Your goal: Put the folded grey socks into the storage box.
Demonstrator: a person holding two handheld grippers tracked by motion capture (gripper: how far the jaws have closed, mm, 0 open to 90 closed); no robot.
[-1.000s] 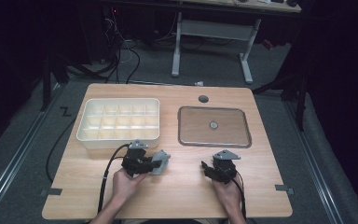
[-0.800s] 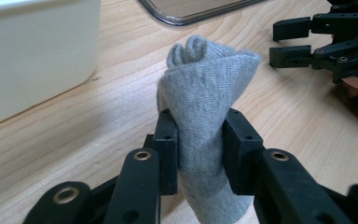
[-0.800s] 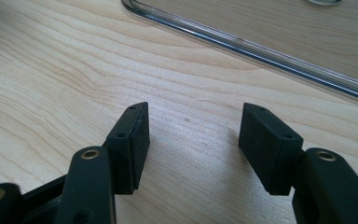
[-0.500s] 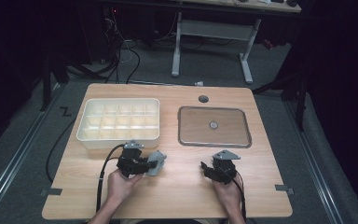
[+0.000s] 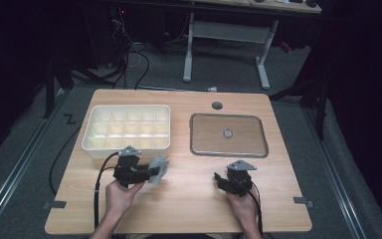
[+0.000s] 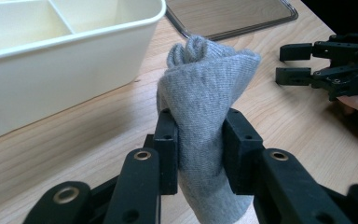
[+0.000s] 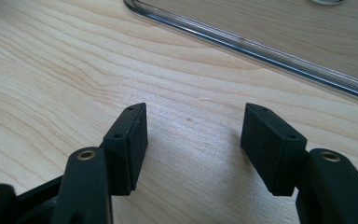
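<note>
A: Start from the high view. What's on the worktop (image 5: 189, 199)?

B: A cream divided box (image 5: 128, 128) at the back left and a clear flat lid (image 5: 228, 135) to its right. Near the front edge, the left claw (image 5: 151, 171) carries a grey sock (image 5: 159, 167), rolled up, just in front of the box and close to its front wall. The right claw (image 5: 222, 180) sits well apart from it, below the lid, with nothing in it.

A: And the left gripper view?

B: There the grip is plain: both black pads press into the sock's (image 6: 205, 116) middle, and the knit bulges above and below them. It's lifted clear of the wood, as far as I can tell. The box wall (image 6: 70, 79) is near on the left, and the other claw (image 6: 303, 65) shows farther off at the right.

A: How will it handle?

B: Soft and light, I'd judge (a knit bundle, nothing stiff in it). It squashes instead of slipping, and it won't break. The danger is unrolling, so a hold across the thick middle of the roll, as now, seems best; a pinch on a loose edge would probably let it fall open.

A: Right gripper view?

B: The right claw (image 7: 191, 135) stands fairly wide over bare wood, nothing between its pads, and the lid's rim (image 7: 261, 49) crosses the top.
</note>
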